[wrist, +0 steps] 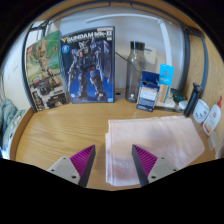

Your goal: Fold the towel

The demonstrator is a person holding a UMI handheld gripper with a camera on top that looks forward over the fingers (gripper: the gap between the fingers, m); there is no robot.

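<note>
A pale pink-white towel [150, 140] lies flat on the wooden table [70, 130], folded into a rough rectangle, its near edge reaching between and to the right of my fingers. My gripper [112, 162] hovers over the towel's near left part. Its two fingers with magenta pads [83, 158] stand apart and hold nothing. The right finger is over the towel; the left finger is over bare wood just beside the towel's left edge.
At the back stand two model-kit boxes [88, 62], a clear bottle [133, 70], a small blue box [148, 90], and a blue-tagged item [166, 73]. White bottles [204, 112] stand at the right. A green cloth-like thing [6, 115] sits at the left.
</note>
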